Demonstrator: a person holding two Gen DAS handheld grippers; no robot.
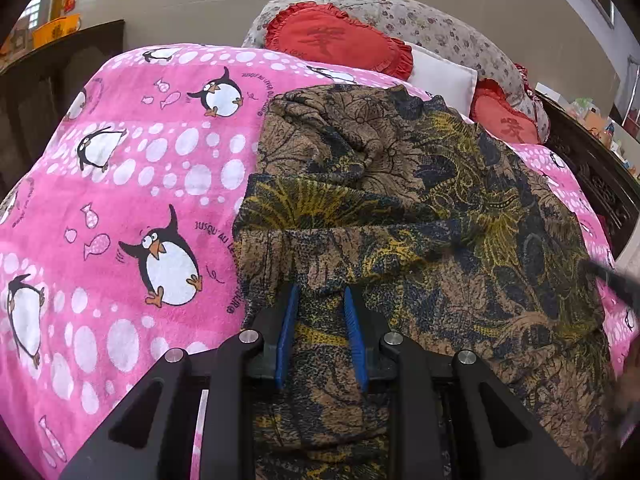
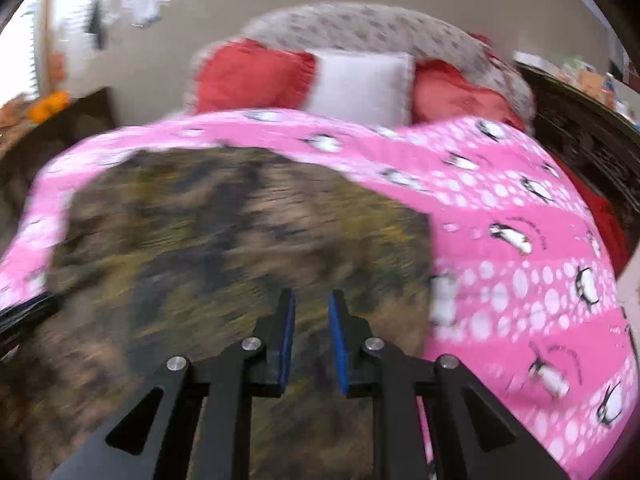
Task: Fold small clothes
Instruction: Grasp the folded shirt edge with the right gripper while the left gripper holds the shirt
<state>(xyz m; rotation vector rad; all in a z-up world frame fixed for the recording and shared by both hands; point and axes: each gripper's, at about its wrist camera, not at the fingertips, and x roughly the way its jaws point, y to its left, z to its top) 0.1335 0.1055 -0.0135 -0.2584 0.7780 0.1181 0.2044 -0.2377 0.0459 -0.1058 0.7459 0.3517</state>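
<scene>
Your left claw (image 1: 320, 296) is clamped on a bunched fold of the patterned garment (image 1: 400, 200), a brown cloth printed with dark blue and yellow leaf shapes. The cloth is gathered between its blue pads (image 1: 287, 332) and runs back under the claw body. The garment lies crumpled on a bed covered by a pink penguin blanket (image 1: 140, 168), towards the blanket's right side in the left wrist view, with folds and ridges across it.

Your right claw (image 2: 311, 300) hangs over the same garment (image 2: 200, 240), which fills the left and centre of its view (this picture is badly smeared). Its blue pads (image 2: 338, 344) stand a narrow gap apart, and no cloth can be made out pinched between them.

At the head of the bed sit red frilled cushions (image 1: 336, 38), a white pillow (image 1: 440, 76) and a floral bolster (image 1: 432, 28). Dark carved wood of the bed frame (image 1: 600, 188) runs along the right.
</scene>
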